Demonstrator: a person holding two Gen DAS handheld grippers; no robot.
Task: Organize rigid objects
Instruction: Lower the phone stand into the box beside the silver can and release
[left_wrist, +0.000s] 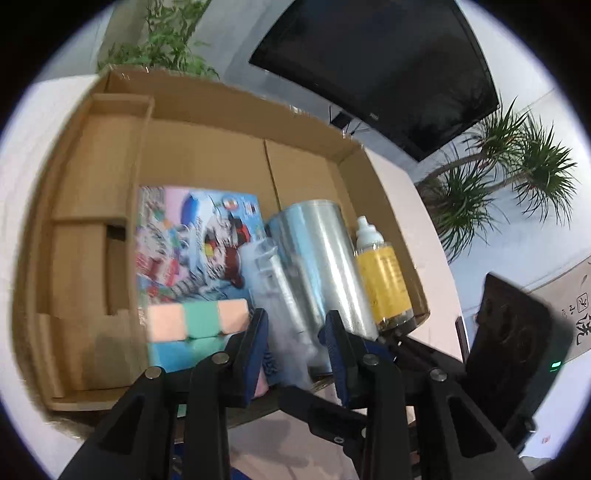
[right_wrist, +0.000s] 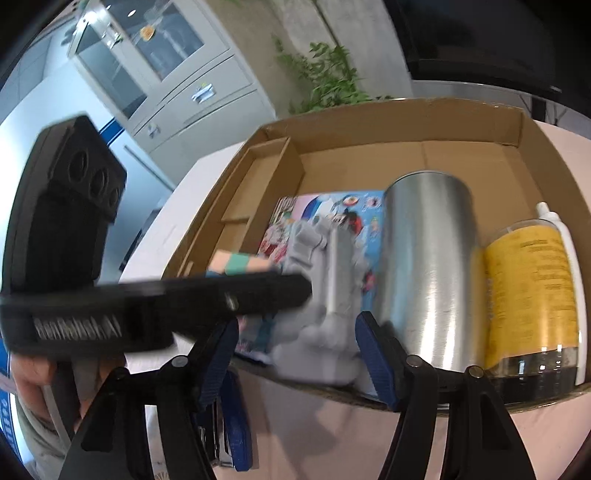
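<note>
An open cardboard box (left_wrist: 207, 110) (right_wrist: 406, 114) holds a colourful picture box (left_wrist: 192, 236) (right_wrist: 332, 206), a pastel cube puzzle (left_wrist: 195, 317) (right_wrist: 236, 264), a clear-wrapped grey tool (left_wrist: 280, 291) (right_wrist: 332, 295), a steel tumbler (left_wrist: 325, 258) (right_wrist: 424, 266) and a yellow-labelled bottle (left_wrist: 384, 280) (right_wrist: 528, 291). My left gripper (left_wrist: 295, 350) is open at the box's near edge with the wrapped tool between its fingers. My right gripper (right_wrist: 299, 354) is open, its fingers either side of the tool's near end. The left gripper's black body (right_wrist: 147, 306) crosses the right wrist view.
The box has a cardboard divider section (left_wrist: 96, 206) on its left side. A blue stapler (right_wrist: 232, 417) lies on the pink table below the right gripper. A dark TV (left_wrist: 388, 62), potted plants (left_wrist: 498, 177) and a grey cabinet (right_wrist: 159, 70) stand behind.
</note>
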